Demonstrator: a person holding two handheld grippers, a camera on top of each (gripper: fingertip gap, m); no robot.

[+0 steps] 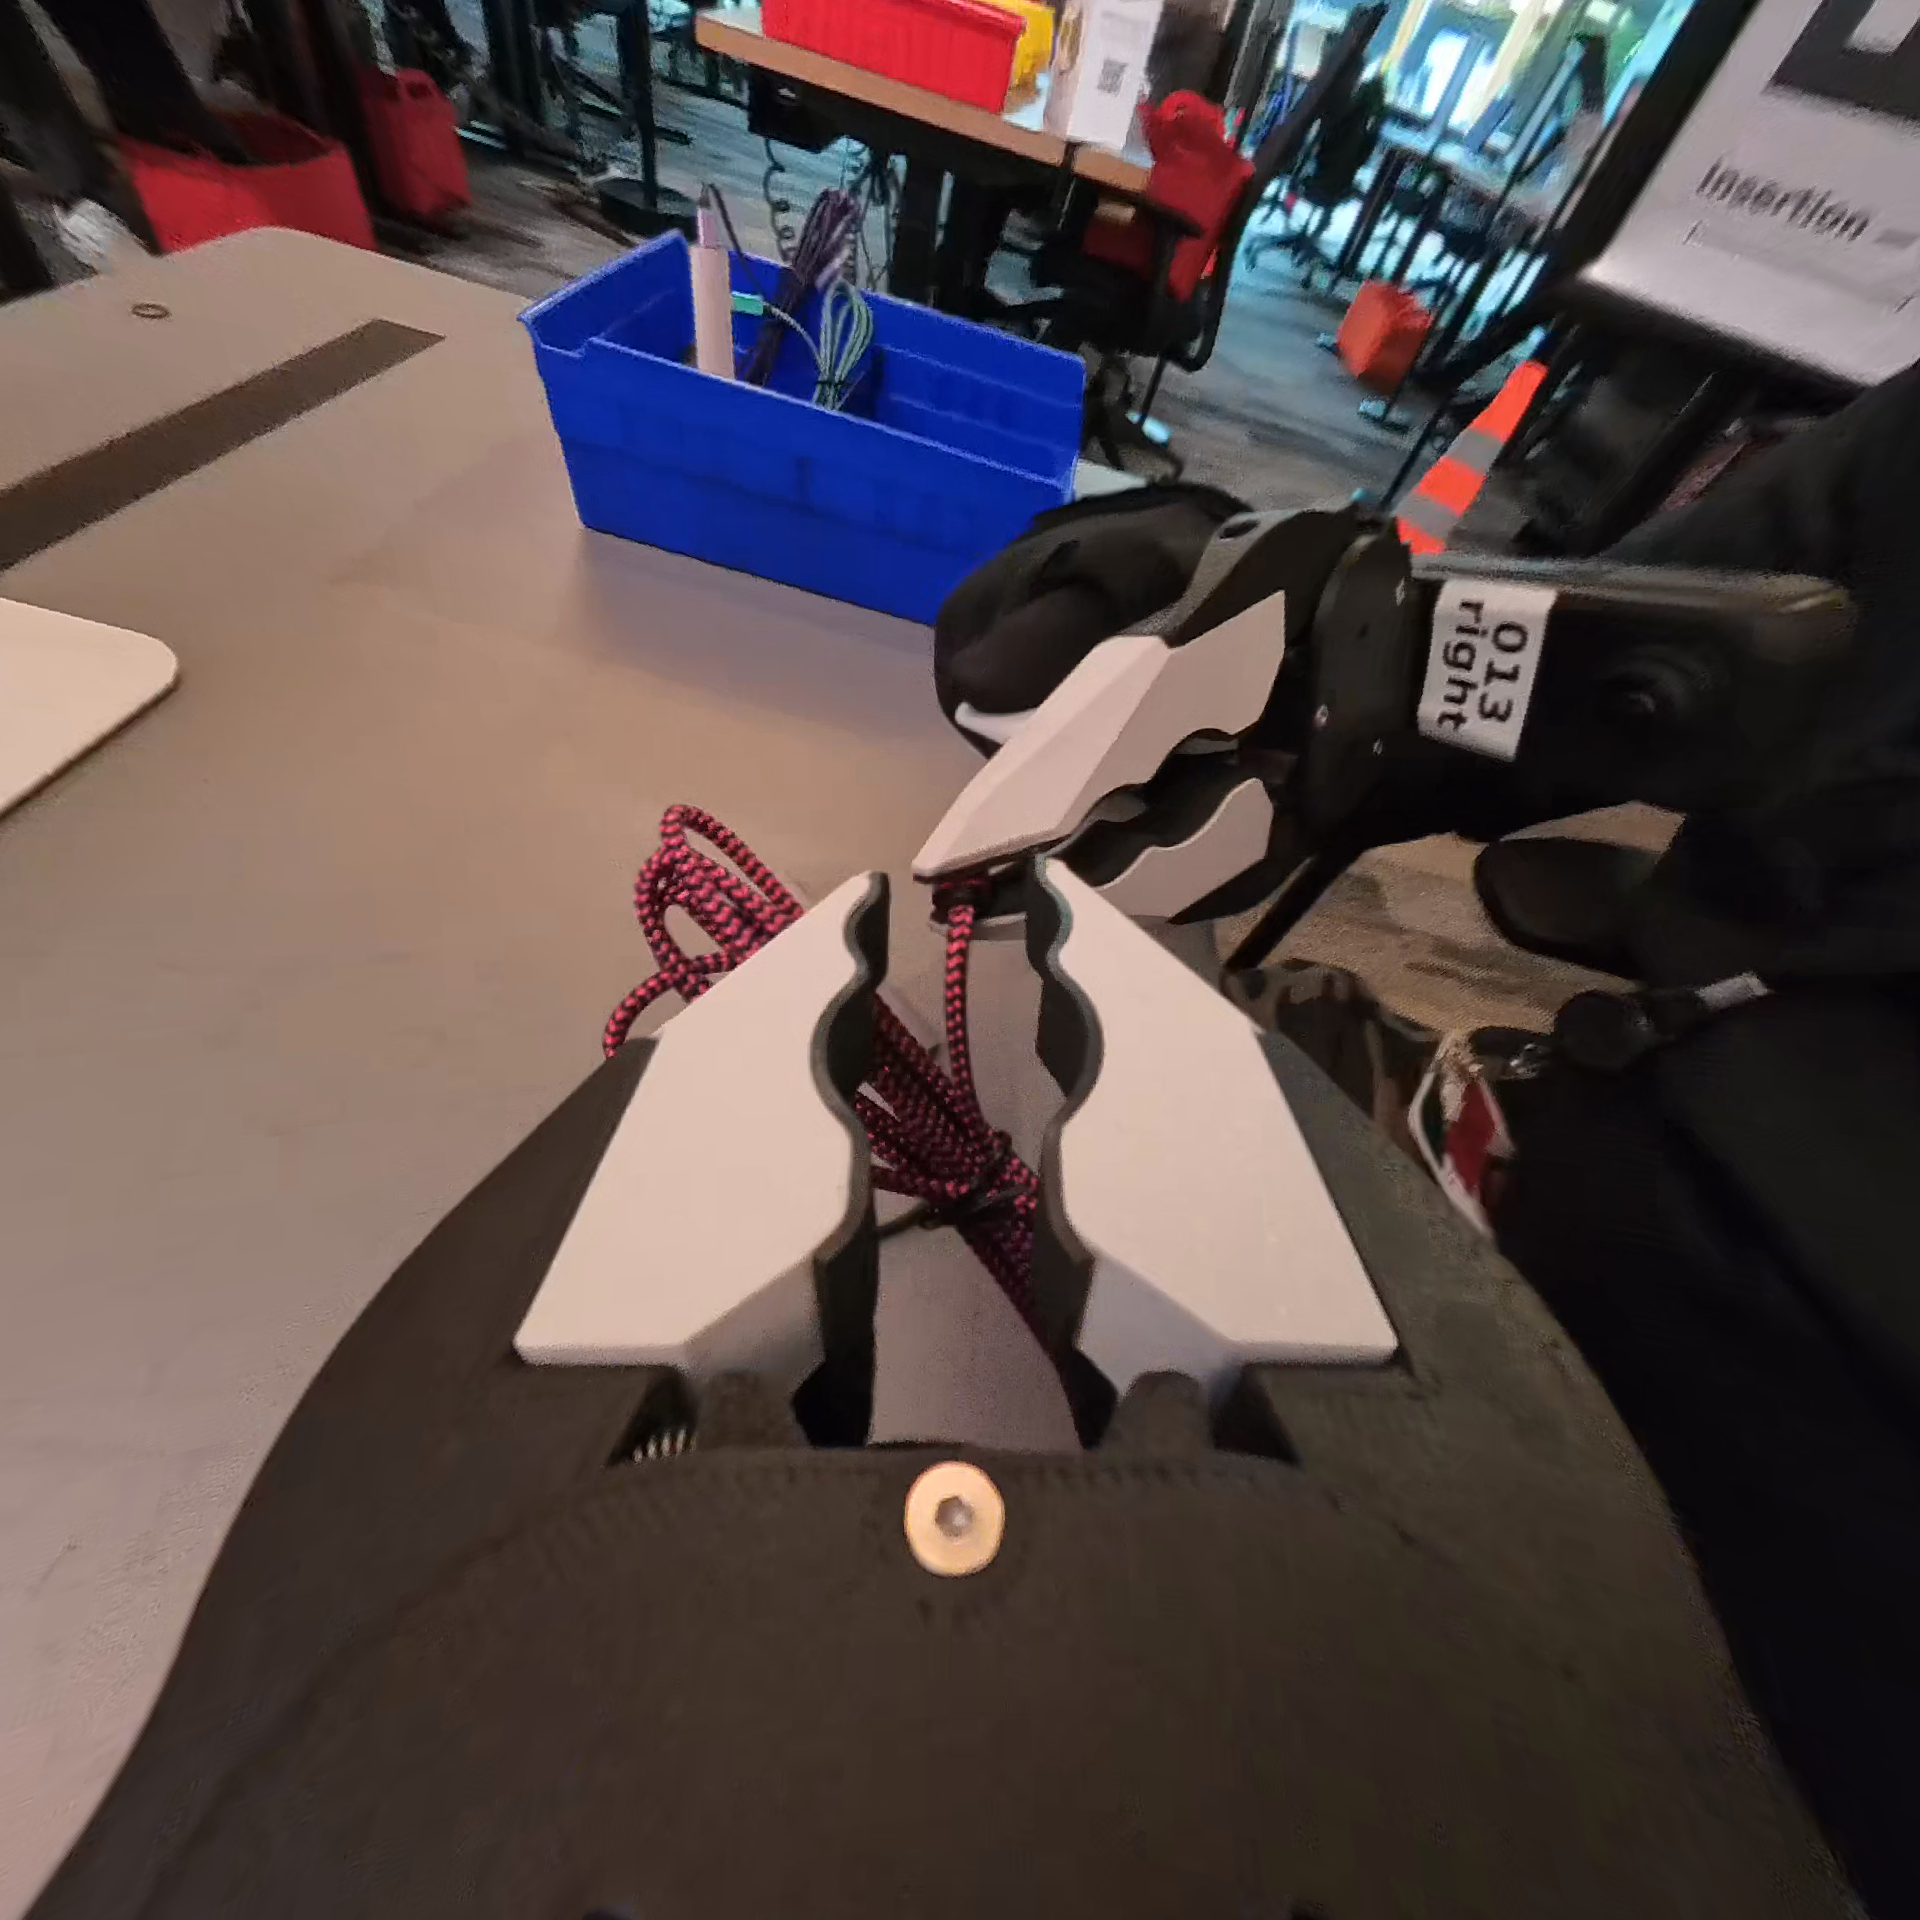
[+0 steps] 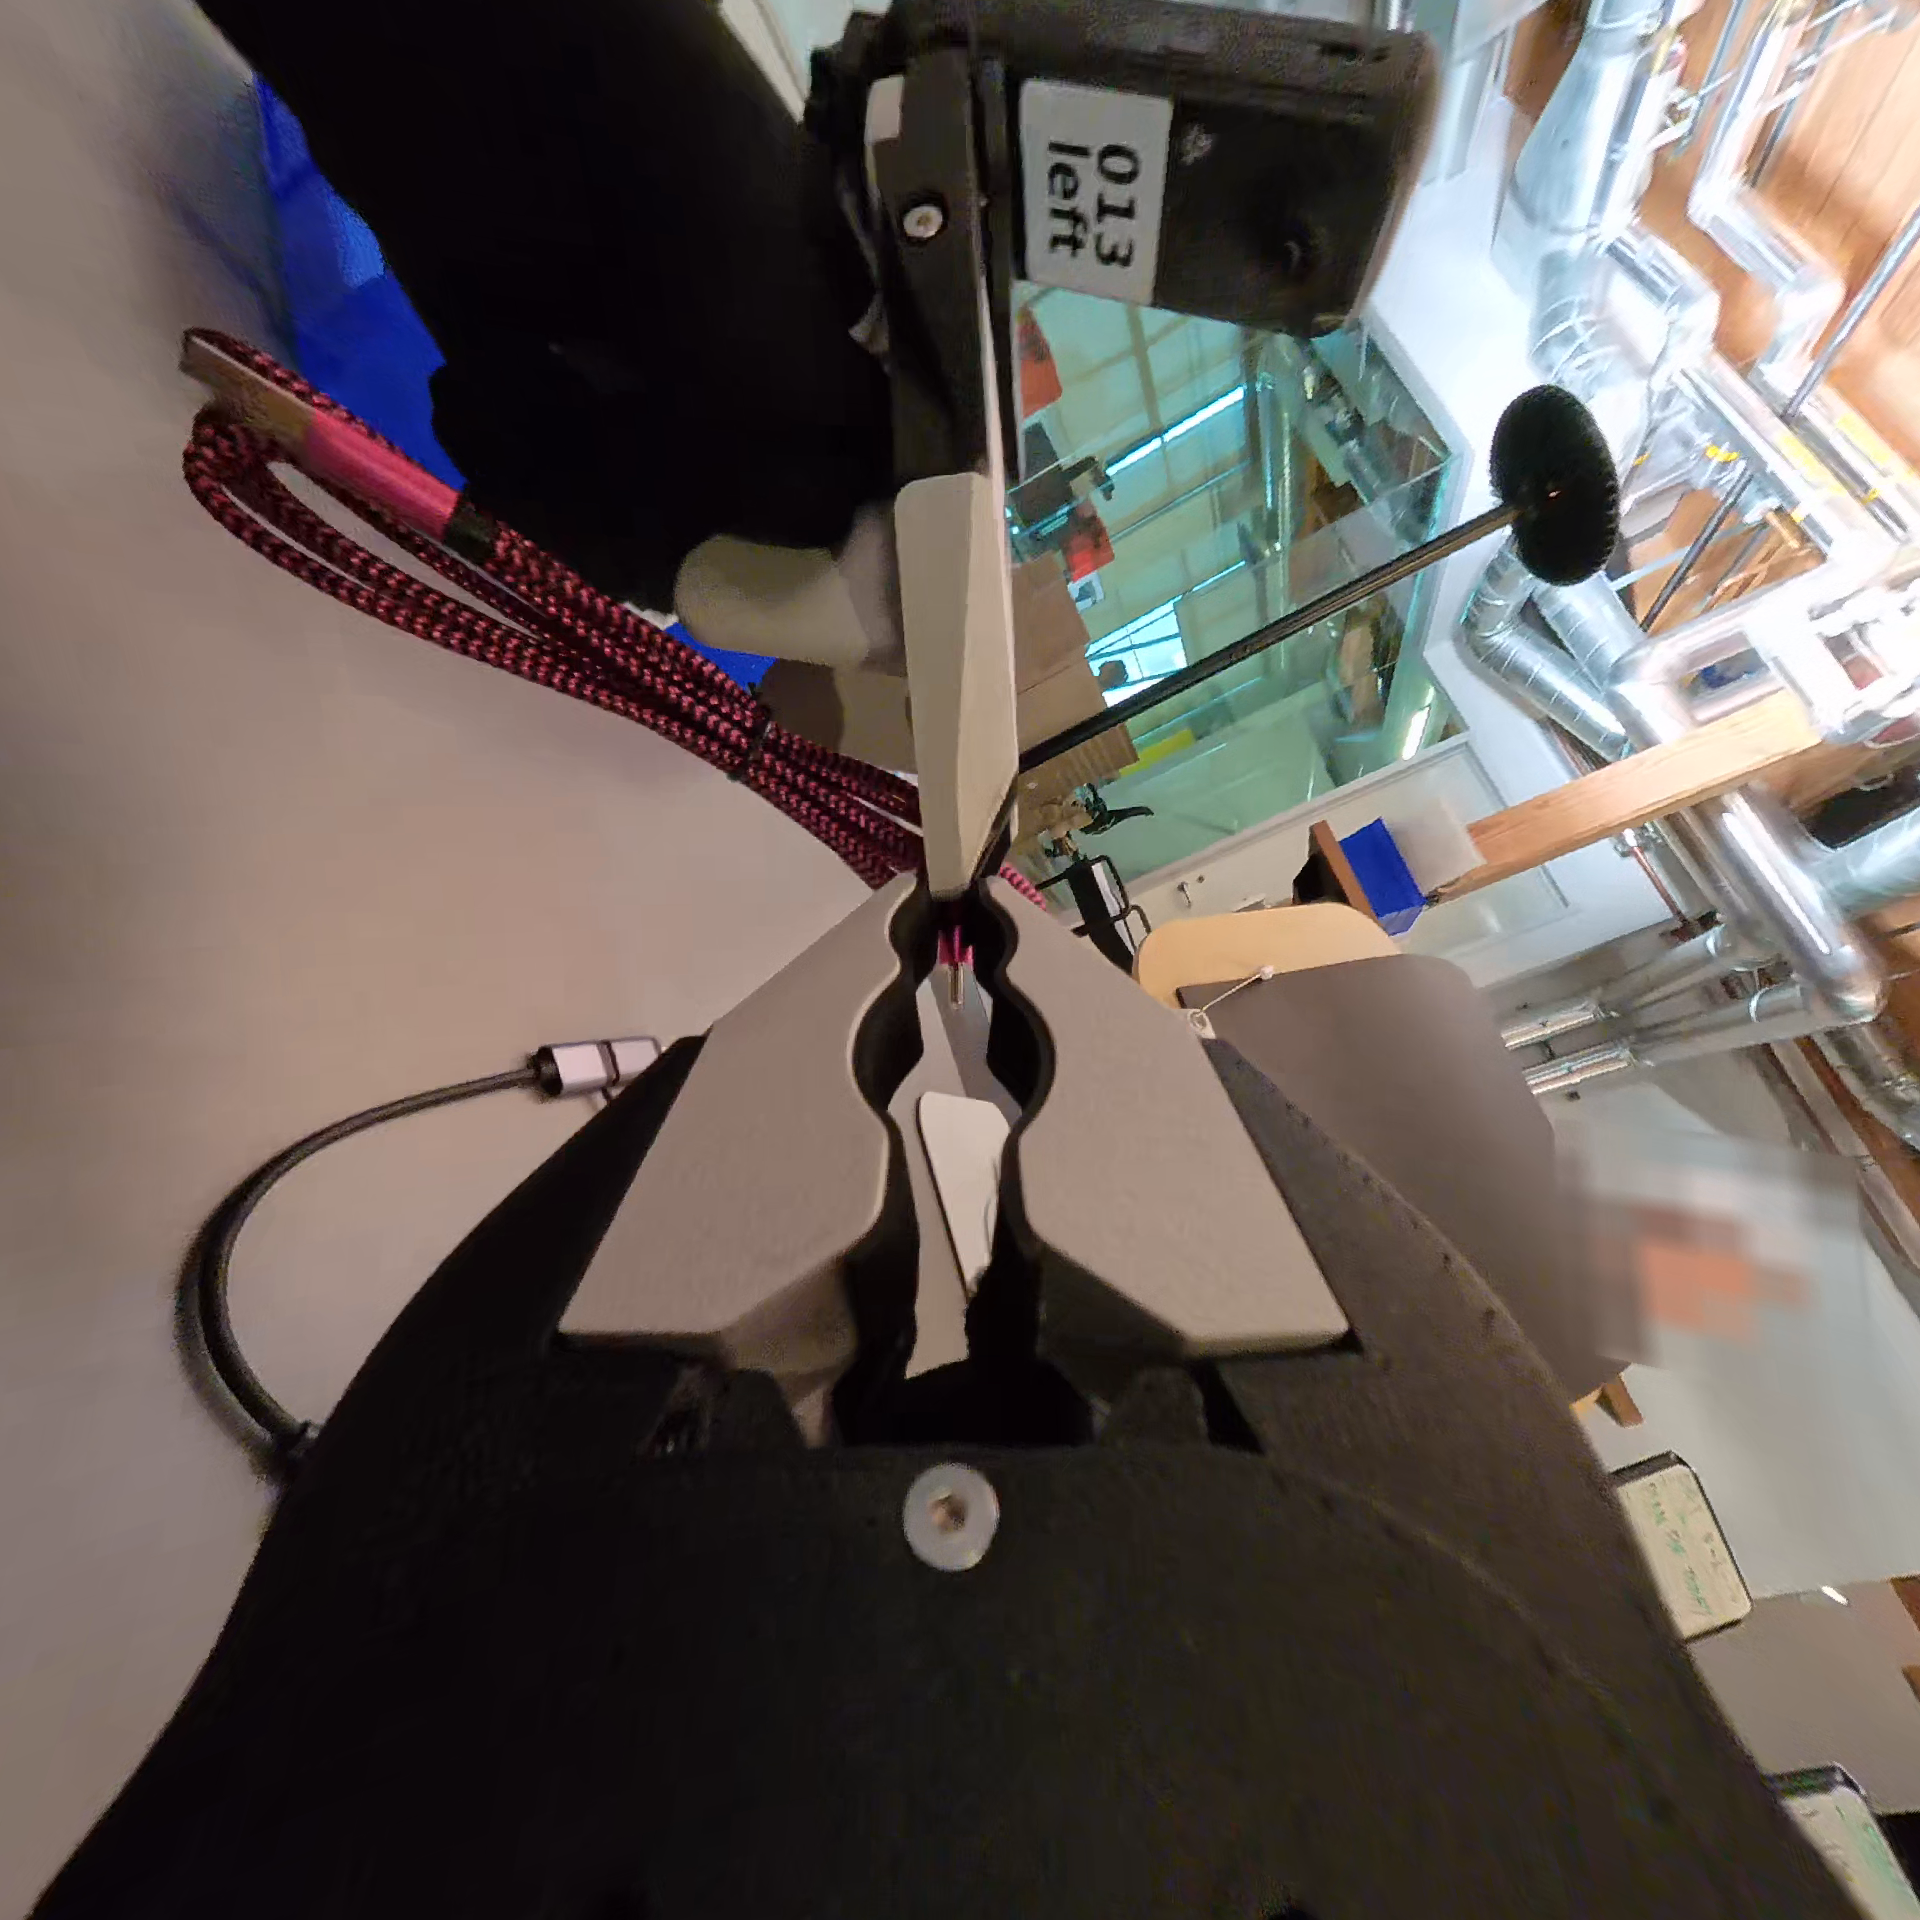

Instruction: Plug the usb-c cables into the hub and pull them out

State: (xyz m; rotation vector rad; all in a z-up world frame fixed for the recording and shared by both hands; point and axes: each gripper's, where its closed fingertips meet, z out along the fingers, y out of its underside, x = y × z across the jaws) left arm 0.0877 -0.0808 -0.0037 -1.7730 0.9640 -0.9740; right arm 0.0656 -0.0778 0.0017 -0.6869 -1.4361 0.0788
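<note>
Right gripper nearly closed, its tips pinching the small pink usb-c plug of the braided cable; metal plug tip points back between the fingers. In the left wrist view the right gripper comes in from the right, turned sideways, tips clamped at the cable end. Left gripper parted a narrow gap, cable running through it; 1 tip sits right by the right gripper's tips, grip on the cable cannot be told. Cable is red-black woven, bundled with a black tie, looped on the smooth grey table. Fingers are matte grey plastic with wavy black inner pads. Only the right wrist view shows the cable's pink usb-a end and a grey adapter on a black cord. Only the left shows the blue plastic bin.
</note>
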